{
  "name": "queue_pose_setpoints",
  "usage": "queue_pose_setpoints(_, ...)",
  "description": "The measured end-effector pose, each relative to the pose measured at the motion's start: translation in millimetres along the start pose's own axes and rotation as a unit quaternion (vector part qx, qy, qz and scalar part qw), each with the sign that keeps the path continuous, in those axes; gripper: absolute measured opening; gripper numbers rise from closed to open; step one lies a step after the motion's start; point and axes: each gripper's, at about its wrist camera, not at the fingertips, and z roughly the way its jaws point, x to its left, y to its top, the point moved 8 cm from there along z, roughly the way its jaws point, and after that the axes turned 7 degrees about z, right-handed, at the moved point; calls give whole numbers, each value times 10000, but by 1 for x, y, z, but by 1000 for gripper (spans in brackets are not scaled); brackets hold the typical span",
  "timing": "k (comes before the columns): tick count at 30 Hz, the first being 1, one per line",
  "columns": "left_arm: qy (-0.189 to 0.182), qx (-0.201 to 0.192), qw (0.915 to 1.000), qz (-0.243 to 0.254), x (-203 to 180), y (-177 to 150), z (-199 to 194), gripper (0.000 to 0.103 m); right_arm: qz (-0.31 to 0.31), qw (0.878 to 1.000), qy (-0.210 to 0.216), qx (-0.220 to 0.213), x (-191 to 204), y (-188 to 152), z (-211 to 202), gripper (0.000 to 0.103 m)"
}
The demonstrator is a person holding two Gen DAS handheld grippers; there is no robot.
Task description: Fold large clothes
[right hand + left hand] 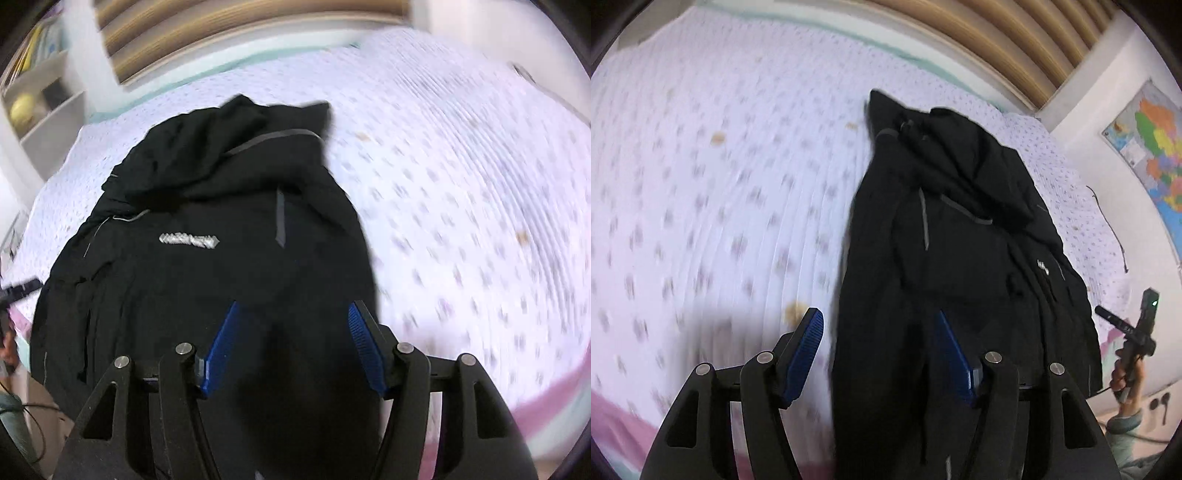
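- My left tongs point(879, 350) hang spread apart over the black jacket point(960, 240), gripping nothing.
- My right tongs point(291, 345) gape likewise (jacket bunched lengthwise on the bed point(461, 184), readying another fold, I judge).

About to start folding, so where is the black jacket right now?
The black jacket lies crumpled on the dotted bedsheet, right of centre in the left wrist view, hood end toward the wooden headboard.
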Motion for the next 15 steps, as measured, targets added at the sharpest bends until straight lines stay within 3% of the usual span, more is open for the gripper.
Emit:
queue_pose_setpoints(6,-545,223,9976,-356,-15,-15,27,65,653,9978,58,130,-40,-19,4,65)
queue_pose_setpoints(8,-797,249,9956,-424,-22,-13,31,65,784,9957,334,364,-41,-27,13,65)
queue_pose_setpoints(11,-1098,272,9924,-477,-35,-7,32,65,745,9921,755,670,-25,-37,23,50)
queue_pose_setpoints(13,-1684,125,9844,-487,-57,-1,22,65,619,9901,1089,629,-7,-36,12,47)
queue_pose_setpoints(15,-2544,-283,9641,-702,-75,8,5,65,672,9829,1644,492,7,-31,-4,47)
